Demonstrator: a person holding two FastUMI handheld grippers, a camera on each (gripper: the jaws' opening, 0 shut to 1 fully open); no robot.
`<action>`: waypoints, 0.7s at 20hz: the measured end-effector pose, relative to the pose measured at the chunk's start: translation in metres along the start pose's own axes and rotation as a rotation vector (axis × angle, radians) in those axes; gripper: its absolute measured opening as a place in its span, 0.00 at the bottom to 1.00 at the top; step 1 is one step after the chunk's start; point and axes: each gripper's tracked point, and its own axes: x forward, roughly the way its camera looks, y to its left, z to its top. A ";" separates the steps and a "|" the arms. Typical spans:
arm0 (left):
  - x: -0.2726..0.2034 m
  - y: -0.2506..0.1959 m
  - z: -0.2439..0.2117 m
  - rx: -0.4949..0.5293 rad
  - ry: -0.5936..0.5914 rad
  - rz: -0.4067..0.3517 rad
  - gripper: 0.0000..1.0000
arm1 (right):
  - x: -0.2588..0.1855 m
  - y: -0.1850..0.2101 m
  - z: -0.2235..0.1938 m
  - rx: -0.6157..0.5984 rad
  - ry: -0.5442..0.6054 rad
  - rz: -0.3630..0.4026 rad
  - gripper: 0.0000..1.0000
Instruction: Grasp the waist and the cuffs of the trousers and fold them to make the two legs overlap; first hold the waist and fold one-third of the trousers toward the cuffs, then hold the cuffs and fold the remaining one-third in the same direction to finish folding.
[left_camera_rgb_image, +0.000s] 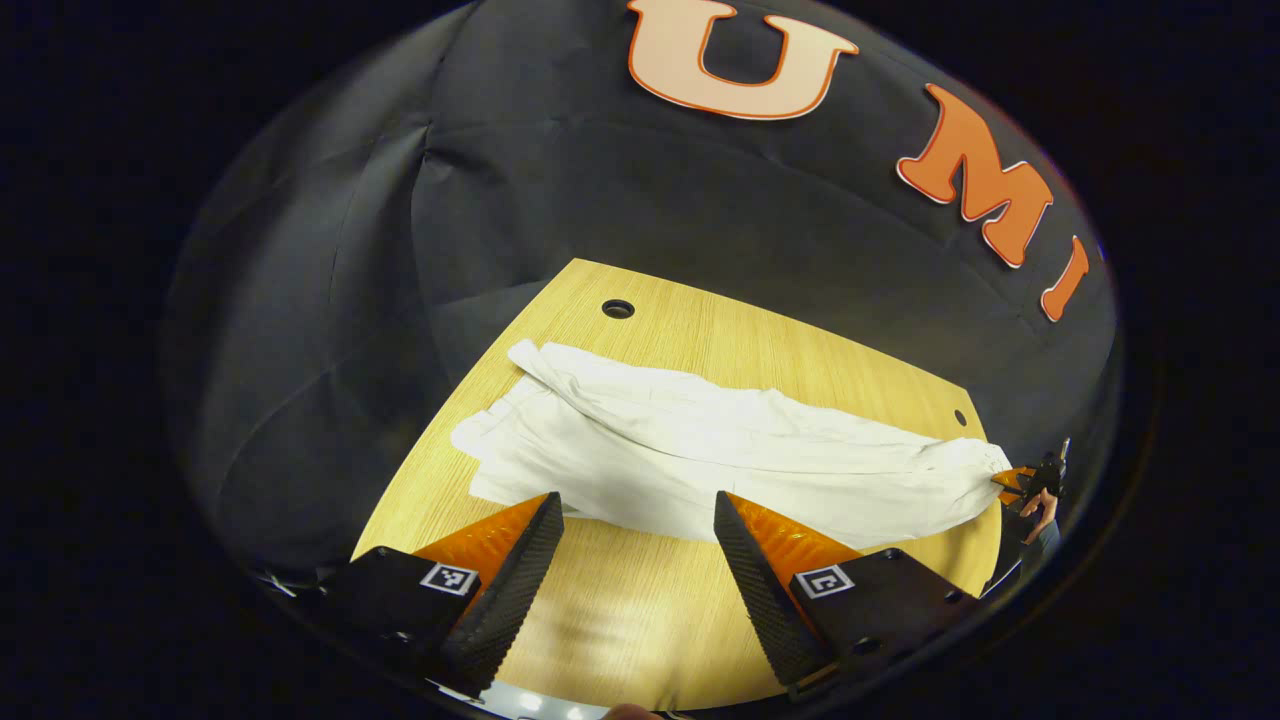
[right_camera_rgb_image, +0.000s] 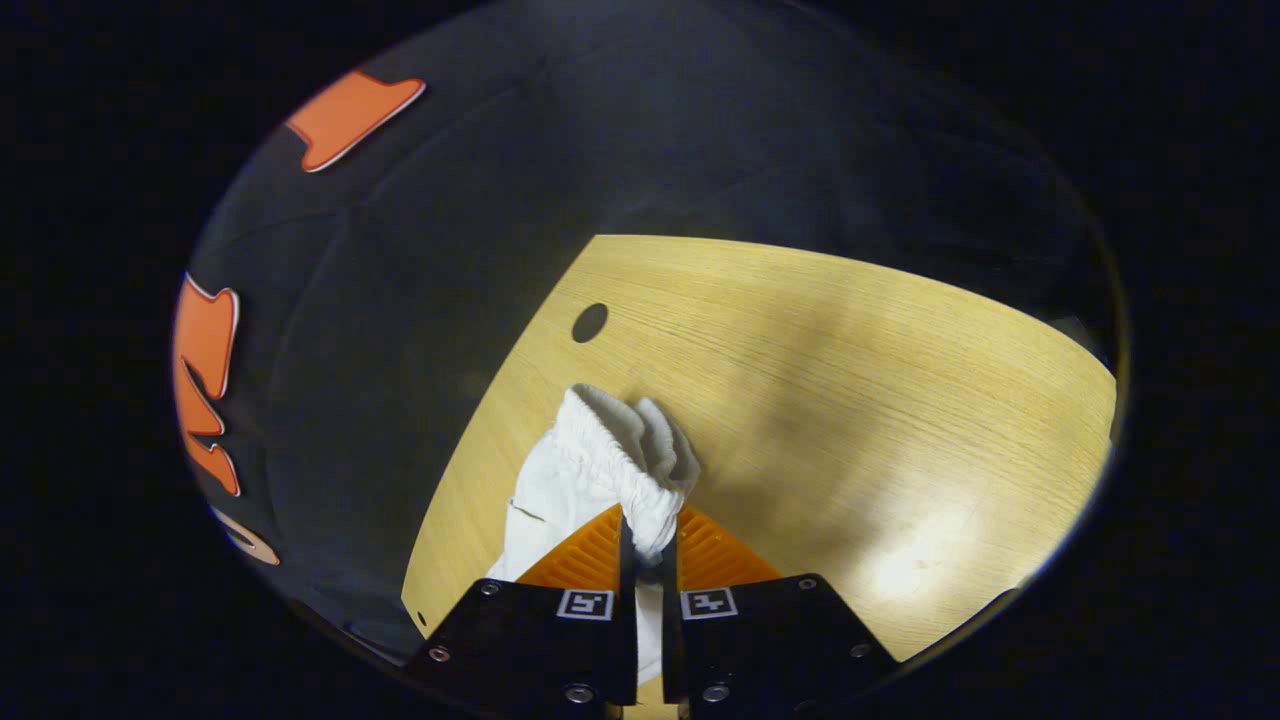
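White trousers (left_camera_rgb_image: 700, 450) lie lengthwise across the wooden table (left_camera_rgb_image: 620, 610), legs overlapping, cuffs at the left, waist at the right. My left gripper (left_camera_rgb_image: 635, 520) is open just in front of the trousers' near edge, with nothing between its fingers. At the far right of the left gripper view, the right gripper (left_camera_rgb_image: 1020, 482), held by a hand (left_camera_rgb_image: 1040, 512), holds the waist end. In the right gripper view the elastic waistband (right_camera_rgb_image: 625, 450) bunches up and my right gripper (right_camera_rgb_image: 645, 545) is shut on it.
The table has a round cable hole (left_camera_rgb_image: 618, 308) near its far edge and a small hole (left_camera_rgb_image: 960, 417) at the right. Another cable hole (right_camera_rgb_image: 589, 322) shows in the right gripper view, with bare tabletop (right_camera_rgb_image: 850, 400) beyond the waistband. Black cloth walls surround the table.
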 end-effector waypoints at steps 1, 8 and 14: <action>-0.001 -0.001 0.000 -0.013 -0.002 -0.017 1.00 | -0.007 -0.002 0.006 -0.020 -0.012 0.023 0.10; 0.001 0.003 -0.005 -0.069 0.018 -0.062 1.00 | -0.030 0.035 0.020 -0.136 -0.070 0.186 0.10; 0.014 0.021 -0.014 -0.105 0.058 -0.082 1.00 | -0.036 0.055 0.014 -0.262 -0.105 0.255 0.10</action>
